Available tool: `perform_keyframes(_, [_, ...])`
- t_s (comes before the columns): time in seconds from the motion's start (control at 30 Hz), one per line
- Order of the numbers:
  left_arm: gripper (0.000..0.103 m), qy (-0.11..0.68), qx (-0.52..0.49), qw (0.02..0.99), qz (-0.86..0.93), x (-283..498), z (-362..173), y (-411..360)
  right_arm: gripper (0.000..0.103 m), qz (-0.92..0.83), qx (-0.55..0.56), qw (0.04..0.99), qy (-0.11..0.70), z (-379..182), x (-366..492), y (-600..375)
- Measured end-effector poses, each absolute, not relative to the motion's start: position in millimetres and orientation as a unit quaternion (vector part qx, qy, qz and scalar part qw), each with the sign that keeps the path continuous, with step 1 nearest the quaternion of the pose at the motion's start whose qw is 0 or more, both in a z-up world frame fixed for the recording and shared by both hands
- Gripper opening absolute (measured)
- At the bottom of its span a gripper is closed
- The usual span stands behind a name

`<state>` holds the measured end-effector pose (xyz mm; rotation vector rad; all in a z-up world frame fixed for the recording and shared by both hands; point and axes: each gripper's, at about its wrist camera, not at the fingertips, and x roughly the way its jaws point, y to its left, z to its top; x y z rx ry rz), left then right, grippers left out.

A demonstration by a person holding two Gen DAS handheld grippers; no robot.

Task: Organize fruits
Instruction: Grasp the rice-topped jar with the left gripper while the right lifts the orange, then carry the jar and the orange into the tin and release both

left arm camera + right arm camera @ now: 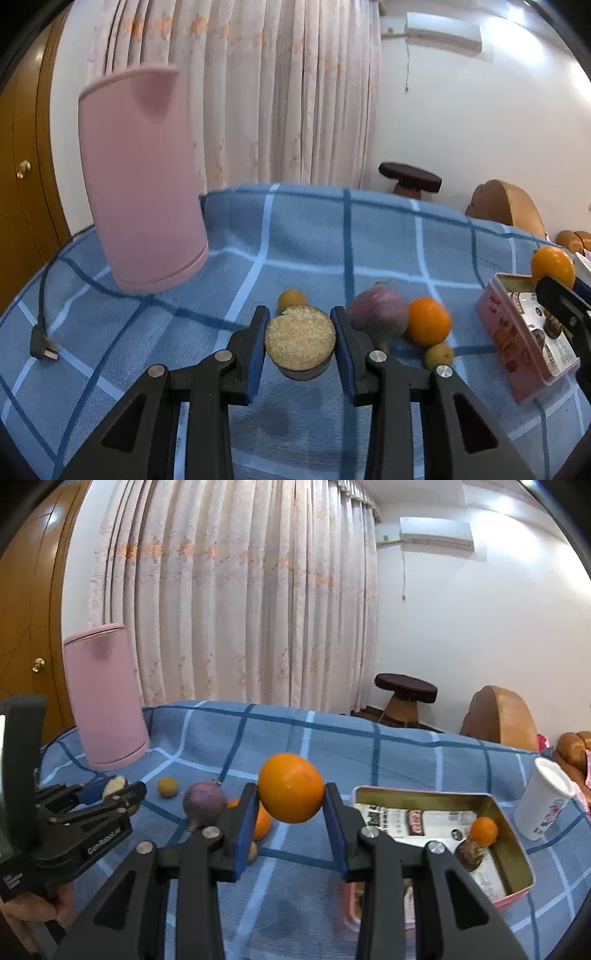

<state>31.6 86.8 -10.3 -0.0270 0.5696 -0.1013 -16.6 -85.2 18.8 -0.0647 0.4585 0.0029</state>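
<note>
Right hand-held gripper (290, 808) clamps orange (290, 787) beside tin (517, 843).

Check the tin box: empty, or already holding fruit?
Holding fruit: inside the open tin box, a small orange and a brownish fruit.

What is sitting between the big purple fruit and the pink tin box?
An orange on the cloth, with a small yellow-green fruit just in front of it. The left wrist view shows both between the purple fruit and tin.

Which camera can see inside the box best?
The right wrist view: it looks down into the open tin box, showing a small orange inside. The left wrist view shows the tin box at its edge, partly hidden by the right gripper.
</note>
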Motion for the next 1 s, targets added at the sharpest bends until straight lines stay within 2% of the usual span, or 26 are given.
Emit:
perform_keyframes(0.67, [0.036,0.249,0.021,0.958,-0.144,19,3,-41,0.038,-0.075,-0.024,0.97,0.23,19,-18,-181])
perform_keyframes(1.0, [0.036,0.274,0.05,0.942,-0.185,27,2,-124,0.038,-0.06,0.063,0.95,0.301,0,0,-262])
